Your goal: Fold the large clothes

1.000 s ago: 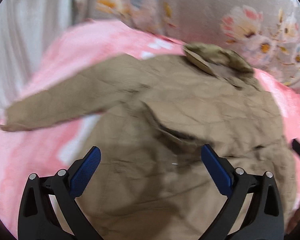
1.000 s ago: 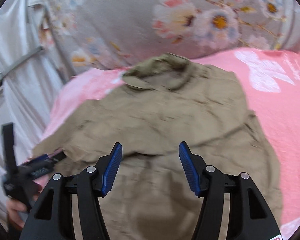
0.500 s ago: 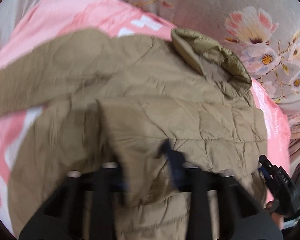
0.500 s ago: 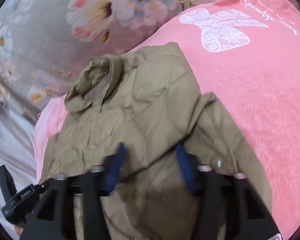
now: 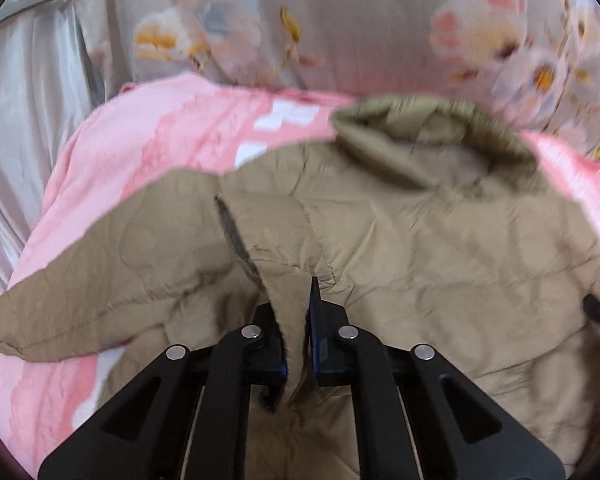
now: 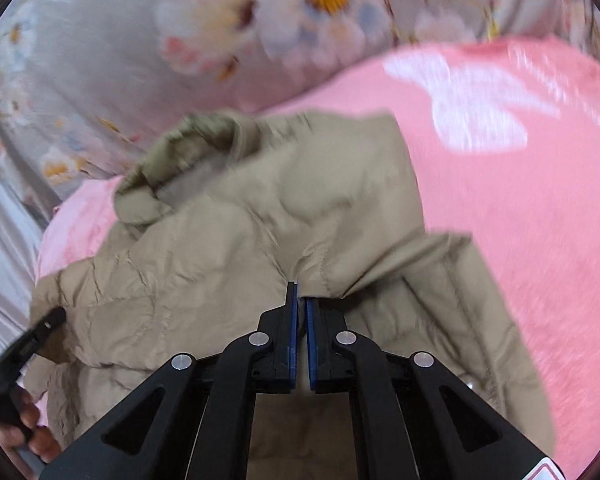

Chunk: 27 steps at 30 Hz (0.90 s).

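Note:
A tan quilted jacket [image 5: 440, 240] lies on a pink blanket [image 5: 148, 148], collar at the far end. It also shows in the right wrist view [image 6: 228, 256]. My left gripper [image 5: 298, 308] is shut on a fold of the jacket near its left side, one sleeve [image 5: 100, 284] trailing to the left. My right gripper [image 6: 301, 304] is shut on a fold of the jacket near its right side and lifts the fabric into a ridge. The left gripper's tip [image 6: 40, 328] shows at the left edge of the right wrist view.
The pink blanket [image 6: 520, 200] with a white bow print covers the bed. A grey floral cloth [image 5: 360, 28] rises behind it, also in the right wrist view [image 6: 140, 40]. A silvery curtain [image 5: 24, 120] hangs at the left.
Both grippers were open above the flat jacket a second ago. They have come down, shut on the fabric and pulled it up into folds.

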{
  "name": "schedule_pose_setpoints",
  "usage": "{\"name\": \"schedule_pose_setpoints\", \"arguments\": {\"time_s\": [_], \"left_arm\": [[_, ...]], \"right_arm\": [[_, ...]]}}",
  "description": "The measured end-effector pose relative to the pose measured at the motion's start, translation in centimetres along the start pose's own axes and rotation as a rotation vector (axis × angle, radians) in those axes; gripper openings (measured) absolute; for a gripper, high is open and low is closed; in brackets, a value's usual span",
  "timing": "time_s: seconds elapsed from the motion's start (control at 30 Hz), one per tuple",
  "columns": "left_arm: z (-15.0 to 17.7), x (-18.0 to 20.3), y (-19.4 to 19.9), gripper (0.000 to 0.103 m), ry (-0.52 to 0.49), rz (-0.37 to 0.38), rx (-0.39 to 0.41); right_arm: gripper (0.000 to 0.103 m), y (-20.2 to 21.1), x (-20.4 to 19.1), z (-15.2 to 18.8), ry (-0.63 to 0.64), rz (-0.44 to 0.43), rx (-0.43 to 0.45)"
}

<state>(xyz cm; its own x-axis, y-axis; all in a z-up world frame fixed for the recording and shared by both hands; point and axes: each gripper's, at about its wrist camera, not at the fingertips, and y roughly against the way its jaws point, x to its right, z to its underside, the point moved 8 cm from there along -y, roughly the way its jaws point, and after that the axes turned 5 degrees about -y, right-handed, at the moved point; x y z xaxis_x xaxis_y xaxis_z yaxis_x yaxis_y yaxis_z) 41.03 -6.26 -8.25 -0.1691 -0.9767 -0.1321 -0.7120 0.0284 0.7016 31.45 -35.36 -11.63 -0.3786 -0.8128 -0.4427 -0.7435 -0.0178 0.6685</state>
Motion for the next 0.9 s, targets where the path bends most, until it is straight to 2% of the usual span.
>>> {"name": "schedule_pose_setpoints", "arguments": {"time_s": [0.07, 0.23, 0.37, 0.47, 0.5, 0.6, 0.73, 0.8, 0.9], "left_arm": [[1.1, -0.1, -1.4, 0.007, 0.003, 0.001, -0.027], [2.0, 0.0, -1.9, 0.01, -0.011, -0.027, -0.022], [2.5, 0.3, -2.3, 0.011, -0.024, -0.049, -0.021], [2.7, 0.4, -2.3, 0.012, -0.029, -0.058, -0.018], [2.7, 0.5, -2.3, 0.013, -0.029, -0.061, -0.018], [2.7, 0.5, -2.4, 0.014, -0.037, -0.076, -0.019], [2.8, 0.5, -2.3, 0.017, -0.033, -0.085, -0.018], [2.8, 0.3, -2.3, 0.019, -0.024, -0.085, -0.018], [2.8, 0.2, -2.3, 0.021, -0.018, -0.086, -0.017]], "right_arm": [[0.004, -0.6, 0.3, 0.2, -0.013, -0.007, -0.023], [0.006, -1.4, 0.1, 0.7, 0.023, 0.021, -0.047], [0.008, 0.1, 0.4, 1.6, 0.019, 0.029, -0.052], [0.01, 3.3, 0.6, 2.3, 0.036, 0.092, -0.004], [0.016, 4.4, 0.2, 2.3, 0.054, 0.105, 0.022], [0.017, 6.2, -3.0, 1.9, 0.135, 0.086, 0.065], [0.017, 3.4, -8.5, 3.0, 0.249, 0.06, 0.025], [0.017, 1.2, -10.0, 4.2, 0.263, 0.043, -0.026], [0.017, -0.9, -10.6, 5.7, 0.288, 0.073, -0.057]]}}
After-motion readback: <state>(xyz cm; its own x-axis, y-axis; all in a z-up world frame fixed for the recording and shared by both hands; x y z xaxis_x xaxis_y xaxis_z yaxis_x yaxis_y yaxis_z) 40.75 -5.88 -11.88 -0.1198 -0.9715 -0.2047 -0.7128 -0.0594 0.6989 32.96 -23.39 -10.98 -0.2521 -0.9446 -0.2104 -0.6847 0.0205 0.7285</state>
